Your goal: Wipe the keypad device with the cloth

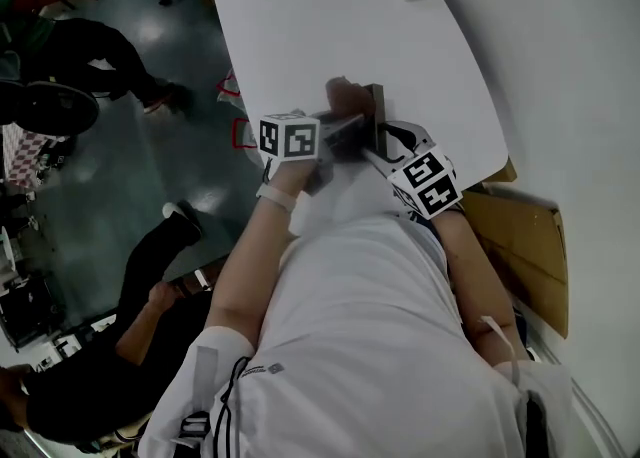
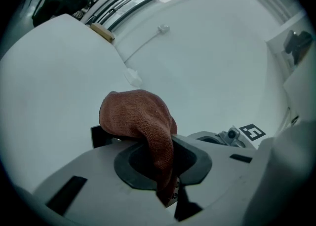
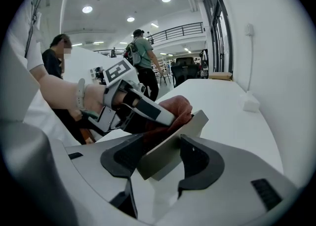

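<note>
**Cloth pressed to the keypad device, one gripper on each**

Head view: looks down on the keypad device (image 1: 377, 111), a thin grey slab seen edge-on over the near edge of the white table (image 1: 330, 16). Finds the left gripper (image 1: 335, 131) just left of the device and the right gripper (image 1: 378, 153) just below and right of it, both tips meeting at the slab. Shows the reddish cloth (image 1: 345, 96) bunched against the device's left face. Places a cardboard box (image 1: 525, 236) well off to the device's right.

Left gripper view: shows the left gripper (image 2: 163, 163) with jaws pinched tight on the cloth (image 2: 138, 116), one tail of it trapped between the pads, the rest domed above them. Has only the table (image 2: 49, 82) behind. Catches a marker of the right gripper (image 2: 252, 132) to the right of the cloth.

Right gripper view: shows the right gripper (image 3: 163, 161) clamped on the lower end of the device (image 3: 173, 146), which stands tilted, upper end leaning right. Puts the cloth (image 3: 177, 107) touching the device's upper left face, with the left gripper (image 3: 148, 111) behind it. Leaves a small white block (image 3: 250, 102) on the table (image 3: 222, 106), well beyond the device.
</note>
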A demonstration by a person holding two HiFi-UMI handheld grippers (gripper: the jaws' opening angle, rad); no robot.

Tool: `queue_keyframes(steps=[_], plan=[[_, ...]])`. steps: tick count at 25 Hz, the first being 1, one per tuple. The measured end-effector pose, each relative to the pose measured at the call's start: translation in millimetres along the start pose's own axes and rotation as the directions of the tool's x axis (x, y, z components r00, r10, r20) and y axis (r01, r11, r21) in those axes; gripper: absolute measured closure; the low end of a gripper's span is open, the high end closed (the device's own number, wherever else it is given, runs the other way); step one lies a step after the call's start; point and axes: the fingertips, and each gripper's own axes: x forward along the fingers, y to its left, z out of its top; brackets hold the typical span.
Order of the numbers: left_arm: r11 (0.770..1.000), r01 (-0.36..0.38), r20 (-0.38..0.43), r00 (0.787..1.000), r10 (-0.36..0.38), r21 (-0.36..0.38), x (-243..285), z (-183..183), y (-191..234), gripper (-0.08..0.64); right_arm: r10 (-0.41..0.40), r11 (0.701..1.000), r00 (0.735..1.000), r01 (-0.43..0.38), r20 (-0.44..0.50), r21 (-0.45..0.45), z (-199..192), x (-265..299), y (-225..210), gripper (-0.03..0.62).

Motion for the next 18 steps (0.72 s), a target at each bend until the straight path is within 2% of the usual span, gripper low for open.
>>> queue_keyframes(steps=[12, 18], plan=[[0.991, -0.087, 0.016, 0.996, 0.089, -0.101, -13.0, -10.3, 37.4, 0.506, -0.003, 1.000, 1.000, 0.003, 0.013, 0.011, -1.2, -1.9, -1.0, 0.348], [0.983, -0.159, -0.015, 0.987, 0.158, -0.087, -21.3, -14.9, 59.3, 0.506, -0.005, 1.000, 1.000, 0.005, 0.011, 0.015, 0.2, -0.3, -1.6, 0.348]])
